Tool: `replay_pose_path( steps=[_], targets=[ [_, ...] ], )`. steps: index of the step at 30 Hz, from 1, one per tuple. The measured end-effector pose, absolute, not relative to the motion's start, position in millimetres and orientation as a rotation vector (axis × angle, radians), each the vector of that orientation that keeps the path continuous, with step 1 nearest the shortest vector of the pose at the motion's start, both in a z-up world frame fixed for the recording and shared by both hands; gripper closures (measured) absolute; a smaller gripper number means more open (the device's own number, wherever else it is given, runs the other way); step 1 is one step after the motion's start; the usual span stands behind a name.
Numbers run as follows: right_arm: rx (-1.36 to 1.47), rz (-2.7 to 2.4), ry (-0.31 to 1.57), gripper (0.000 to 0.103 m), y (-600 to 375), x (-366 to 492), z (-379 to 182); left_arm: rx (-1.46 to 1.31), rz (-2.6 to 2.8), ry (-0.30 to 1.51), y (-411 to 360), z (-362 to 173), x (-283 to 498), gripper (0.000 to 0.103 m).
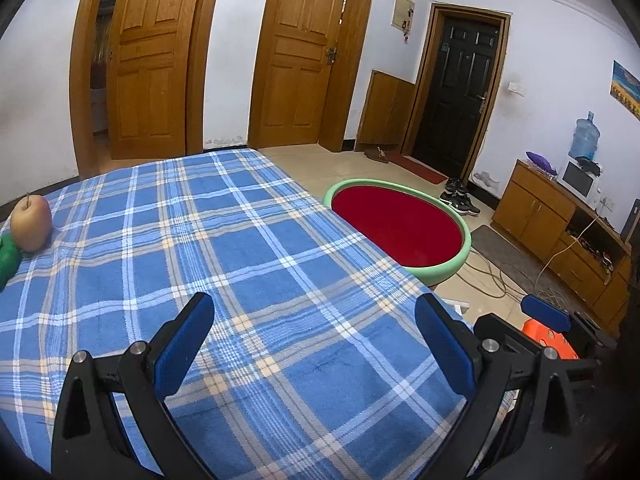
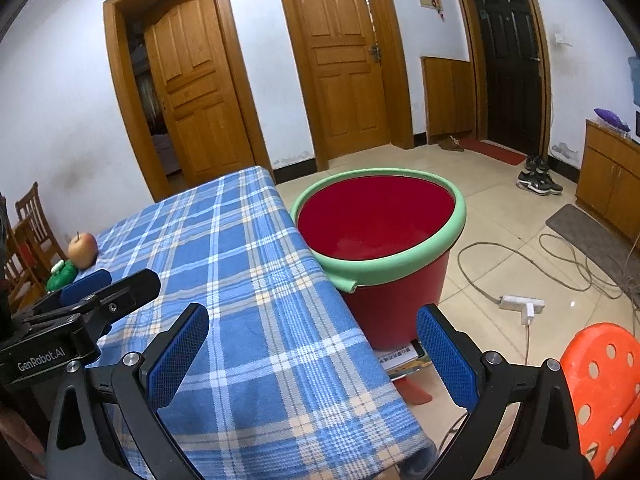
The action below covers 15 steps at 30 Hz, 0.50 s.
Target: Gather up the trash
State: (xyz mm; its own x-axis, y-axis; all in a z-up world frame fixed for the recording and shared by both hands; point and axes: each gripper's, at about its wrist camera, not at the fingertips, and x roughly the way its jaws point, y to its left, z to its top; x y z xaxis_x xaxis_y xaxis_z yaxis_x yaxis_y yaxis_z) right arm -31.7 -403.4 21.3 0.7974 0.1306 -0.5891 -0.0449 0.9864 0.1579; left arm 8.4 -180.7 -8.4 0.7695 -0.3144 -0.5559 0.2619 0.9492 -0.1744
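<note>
Red bucket (image 2: 376, 236) with green rim (image 1: 400, 224) stands on the tile floor, touching the right edge of the table; inside looks bare as far as visible. It sits on some flat printed sheets (image 2: 400, 358) on the floor.

Table is covered by a blue plaid cloth (image 1: 248, 264). Only items on it: an apple (image 1: 31, 222) at the far left edge, stem up, and a green object (image 1: 8, 258) touching it on the near side, partly cut off in the left view (image 2: 60, 276).

Left gripper (image 1: 316, 344): jaws spread wide, nothing between them, over the near middle of the cloth. Also visible at the left of the right wrist view (image 2: 86, 284).

Right gripper (image 2: 314, 354): jaws spread wide, empty, over the near right corner of the table, bucket just beyond.

Floor right of bucket: white power strip (image 2: 522, 304) with grey cable loops, orange perforated stool (image 2: 600, 384) near right. Shoes (image 2: 538, 182) by the dark door, far right.
</note>
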Motion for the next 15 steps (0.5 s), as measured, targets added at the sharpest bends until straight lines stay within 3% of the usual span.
replay_pose_path(
  steps=[15],
  targets=[
    [0.146, 0.104, 0.649, 0.0, -403.3, -32.0, 21.4, -0.087, -0.314, 0.62, -180.7, -8.8, 7.3, 0.005]
  ],
)
